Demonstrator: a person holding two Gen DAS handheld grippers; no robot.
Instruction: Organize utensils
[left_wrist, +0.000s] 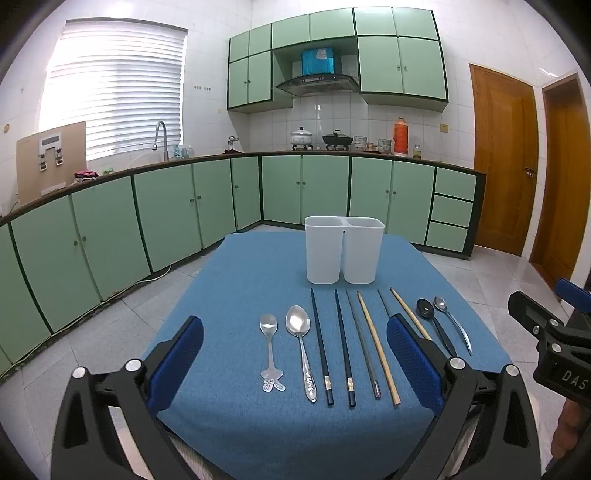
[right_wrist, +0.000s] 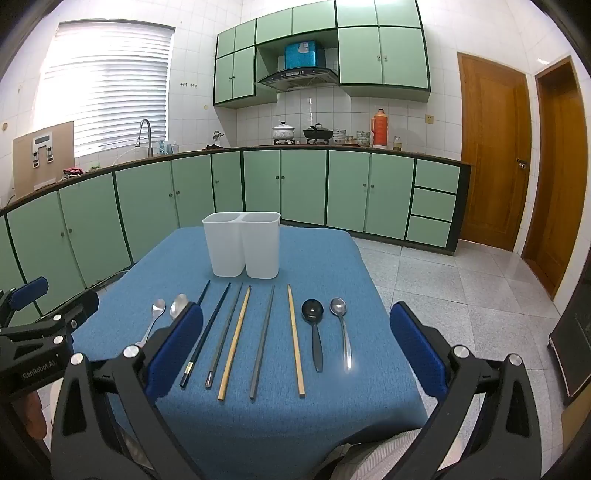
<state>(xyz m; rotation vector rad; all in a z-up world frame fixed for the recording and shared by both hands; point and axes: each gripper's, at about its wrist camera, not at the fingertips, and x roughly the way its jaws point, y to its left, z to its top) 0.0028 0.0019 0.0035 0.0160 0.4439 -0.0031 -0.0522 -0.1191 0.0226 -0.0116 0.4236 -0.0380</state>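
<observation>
A white two-compartment holder (left_wrist: 344, 249) (right_wrist: 242, 243) stands upright at the far middle of the blue table (left_wrist: 236, 280) (right_wrist: 332, 266), both compartments look empty. In front of it lie, in a row: a small steel spoon (left_wrist: 270, 350), a large steel spoon (left_wrist: 301, 350), several dark, grey and bamboo chopsticks (left_wrist: 341, 347) (right_wrist: 236, 339), a black spoon (right_wrist: 314, 332) and a thin steel spoon (right_wrist: 341, 332). My left gripper (left_wrist: 295, 354) is open above the near left part of the row. My right gripper (right_wrist: 299, 350) is open above the near right part.
Green kitchen cabinets (left_wrist: 184, 206) run along the left and back walls under a counter with a sink tap (left_wrist: 160, 140), pots (left_wrist: 303, 138) and an orange flask (left_wrist: 400, 136). Wooden doors (right_wrist: 495, 147) stand at the right. Tiled floor surrounds the table.
</observation>
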